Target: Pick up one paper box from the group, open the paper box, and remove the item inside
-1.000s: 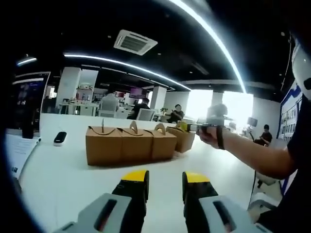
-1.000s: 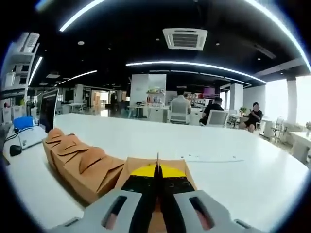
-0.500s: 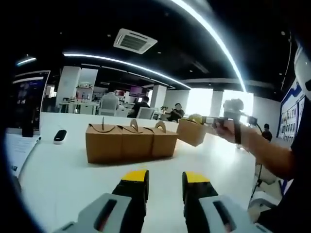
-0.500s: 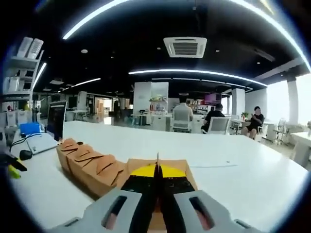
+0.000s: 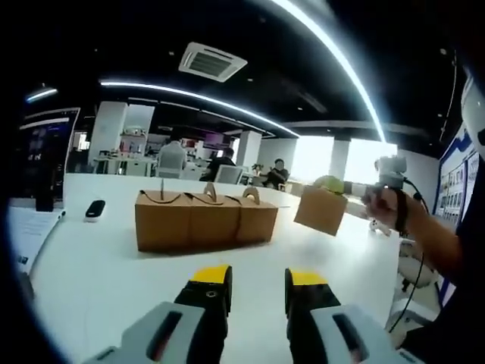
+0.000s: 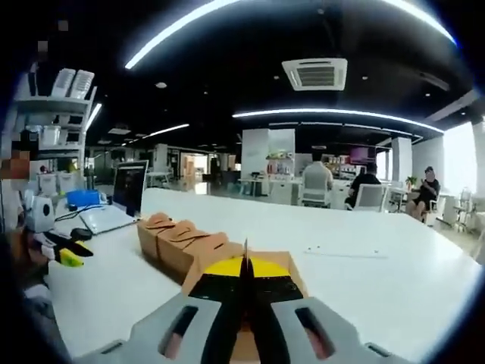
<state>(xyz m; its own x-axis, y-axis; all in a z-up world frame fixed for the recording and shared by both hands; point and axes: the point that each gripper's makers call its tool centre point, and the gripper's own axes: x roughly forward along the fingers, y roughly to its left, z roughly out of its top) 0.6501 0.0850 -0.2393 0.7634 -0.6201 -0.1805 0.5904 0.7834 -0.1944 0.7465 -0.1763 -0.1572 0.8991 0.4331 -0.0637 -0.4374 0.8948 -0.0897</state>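
Three brown paper boxes (image 5: pixel 204 220) with arched handles stand in a row on the white table (image 5: pixel 114 280). A fourth paper box (image 5: pixel 321 210) hangs tilted in the air to their right, with my right gripper (image 5: pixel 333 183) shut on its top handle. In the right gripper view that box (image 6: pixel 203 267) sits right under my shut right gripper (image 6: pixel 245 274), with the thin handle pinched between the jaws, and the row of boxes (image 6: pixel 178 239) lies left of it. My left gripper (image 5: pixel 258 282) hovers open low over the table in front of the row, holding nothing.
A laptop (image 6: pixel 114 205) and a black mouse (image 5: pixel 95 210) lie at the table's left end. A hand (image 5: pixel 383 203) and forearm holding the right gripper reach in from the right. People sit at desks far behind. White tabletop (image 6: pixel 364 280) stretches right of the boxes.
My right gripper has lifted the fourth box off the table and carried it up and away from the row. The left gripper has stayed still and open.
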